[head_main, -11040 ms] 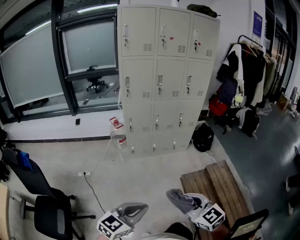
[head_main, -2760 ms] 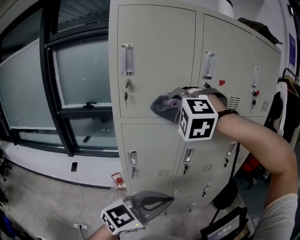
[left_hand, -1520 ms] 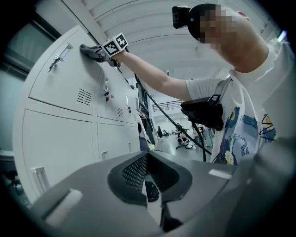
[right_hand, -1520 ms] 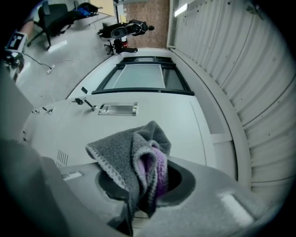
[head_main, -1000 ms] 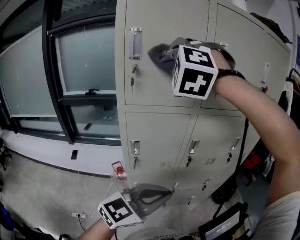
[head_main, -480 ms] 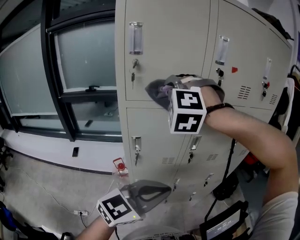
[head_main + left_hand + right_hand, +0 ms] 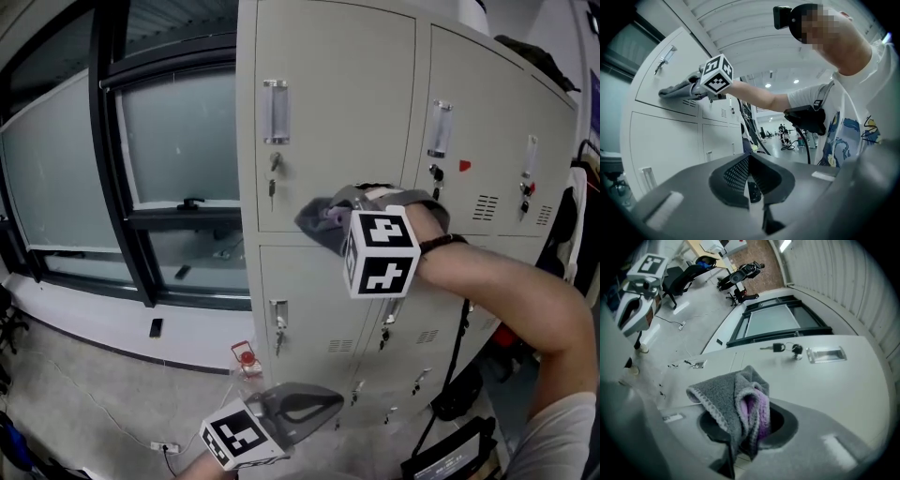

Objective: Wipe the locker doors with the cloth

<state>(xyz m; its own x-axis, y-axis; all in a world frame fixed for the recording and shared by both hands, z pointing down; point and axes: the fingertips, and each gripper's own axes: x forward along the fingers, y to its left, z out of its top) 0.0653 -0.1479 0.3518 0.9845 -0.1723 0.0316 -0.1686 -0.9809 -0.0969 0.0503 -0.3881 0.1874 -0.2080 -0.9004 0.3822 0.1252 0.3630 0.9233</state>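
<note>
The beige locker [image 7: 328,103] fills the head view. My right gripper [image 7: 335,221] is shut on a grey cloth [image 7: 322,221] with a purple inner fold. It presses the cloth against the lower part of the top-left door, under the key [image 7: 272,188] and the handle [image 7: 275,111]. In the right gripper view the cloth [image 7: 733,401] bunches out of the gripper [image 7: 740,427] against the door [image 7: 820,385]. My left gripper [image 7: 330,401] hangs low in front of the lower doors, shut and empty; its own view shows the gripper [image 7: 752,180] closed, with the cloth [image 7: 677,89] far up on the door.
A dark-framed window [image 7: 178,141] stands left of the locker. A red-capped bottle [image 7: 246,357] and a cable with a power strip [image 7: 164,446] lie on the floor below. Dark clothes [image 7: 574,234] hang at the right. A dark bag [image 7: 530,52] lies on top of the locker.
Over the last second my right gripper has dragged the cloth down the top-left door, from beside the handle to near the door's lower edge. The left gripper has stayed low and shut.
</note>
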